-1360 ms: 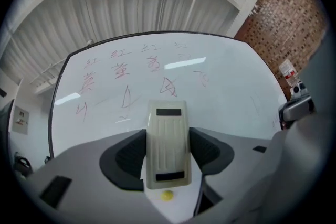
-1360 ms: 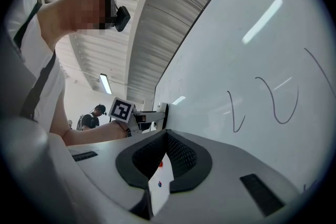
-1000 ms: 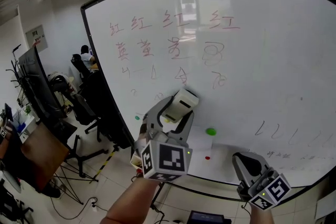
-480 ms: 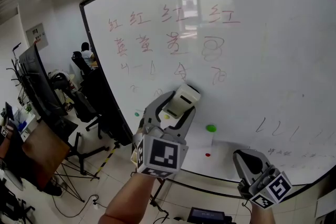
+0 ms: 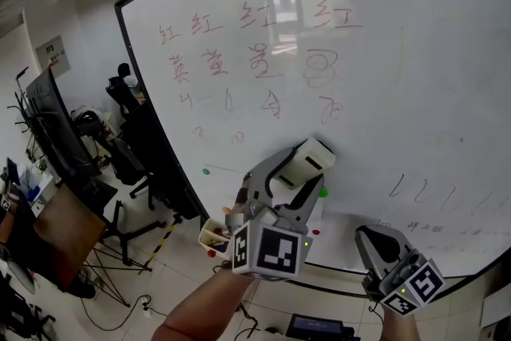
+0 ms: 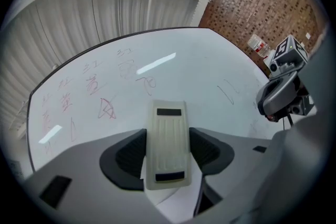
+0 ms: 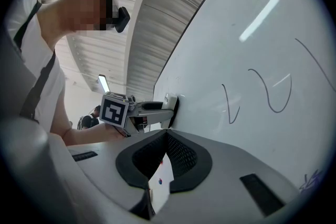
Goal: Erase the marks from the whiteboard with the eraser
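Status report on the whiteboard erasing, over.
Left gripper shut on eraser, pad against whiteboard. Right gripper shut, empty, held low. Red marks and black strokes not yet wiped. Green dot close beside eraser.

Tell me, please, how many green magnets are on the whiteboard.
2. One green magnet sits near the whiteboard's left edge; the other peeks out beside the eraser. More may be hidden.

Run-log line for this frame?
left gripper: shut on eraser, against whiteboard below red marks | right gripper: shut, empty, held low | red marks: unerased
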`<state>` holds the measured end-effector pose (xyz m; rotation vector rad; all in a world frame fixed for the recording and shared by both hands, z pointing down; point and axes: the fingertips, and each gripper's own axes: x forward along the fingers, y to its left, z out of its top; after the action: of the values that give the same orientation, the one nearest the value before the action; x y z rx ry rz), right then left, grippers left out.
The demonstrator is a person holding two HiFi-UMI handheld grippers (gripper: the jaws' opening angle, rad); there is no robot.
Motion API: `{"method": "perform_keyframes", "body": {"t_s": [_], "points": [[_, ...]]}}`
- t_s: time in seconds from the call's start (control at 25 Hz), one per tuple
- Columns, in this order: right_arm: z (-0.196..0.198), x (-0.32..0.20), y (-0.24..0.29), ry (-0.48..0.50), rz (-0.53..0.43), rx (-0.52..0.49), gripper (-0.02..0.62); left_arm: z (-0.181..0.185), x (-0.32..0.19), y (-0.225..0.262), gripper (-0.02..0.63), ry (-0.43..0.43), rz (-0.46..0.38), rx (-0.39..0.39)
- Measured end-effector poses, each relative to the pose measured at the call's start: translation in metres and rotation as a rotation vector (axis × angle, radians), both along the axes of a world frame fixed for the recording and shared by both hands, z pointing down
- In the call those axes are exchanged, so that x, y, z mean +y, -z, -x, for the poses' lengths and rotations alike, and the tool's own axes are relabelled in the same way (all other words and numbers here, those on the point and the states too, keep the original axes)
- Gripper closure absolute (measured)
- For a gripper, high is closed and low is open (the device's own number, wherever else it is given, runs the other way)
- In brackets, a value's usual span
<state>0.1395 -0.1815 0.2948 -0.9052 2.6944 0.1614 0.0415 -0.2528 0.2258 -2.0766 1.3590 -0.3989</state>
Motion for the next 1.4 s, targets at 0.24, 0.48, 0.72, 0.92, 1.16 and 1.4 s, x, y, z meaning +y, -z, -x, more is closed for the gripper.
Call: {"method": "perform_keyframes", "body": {"t_s": [0.24, 0.48, 0.72, 0.92, 1.16, 1.4], "points": [[0.007, 0.0, 0.0, 0.005, 0.003, 0.006, 0.597, 0.007, 0.003, 0.001, 0.327, -0.08, -0.001, 0.056], [0.012, 0.0, 0.003, -0.002, -0.002, 0.011, 0.597, 0.036, 0.013, 0.015, 0.327, -0.104, -0.077, 0.14], [0.032, 0.002, 0.003, 0.007, -0.007, 0.025, 0.597, 0.092, 0.018, 0.023, 0.327, -0.031, -0.114, 0.235], [0.053, 0.003, 0.002, 0.004, -0.007, 0.028, 0.597, 0.141, 0.009, 0.019, 0.327, 0.034, -0.09, 0.276], [0.077, 0.006, 0.003, -0.017, -0.012, 0.037, 0.597, 0.161, -0.007, 0.011, 0.327, 0.001, -0.044, 0.312], [0.088, 0.013, 0.006, -0.078, -0.024, 0.038, 0.597, 0.162, -0.017, 0.012, 0.327, -0.029, -0.034, 0.33]]}}
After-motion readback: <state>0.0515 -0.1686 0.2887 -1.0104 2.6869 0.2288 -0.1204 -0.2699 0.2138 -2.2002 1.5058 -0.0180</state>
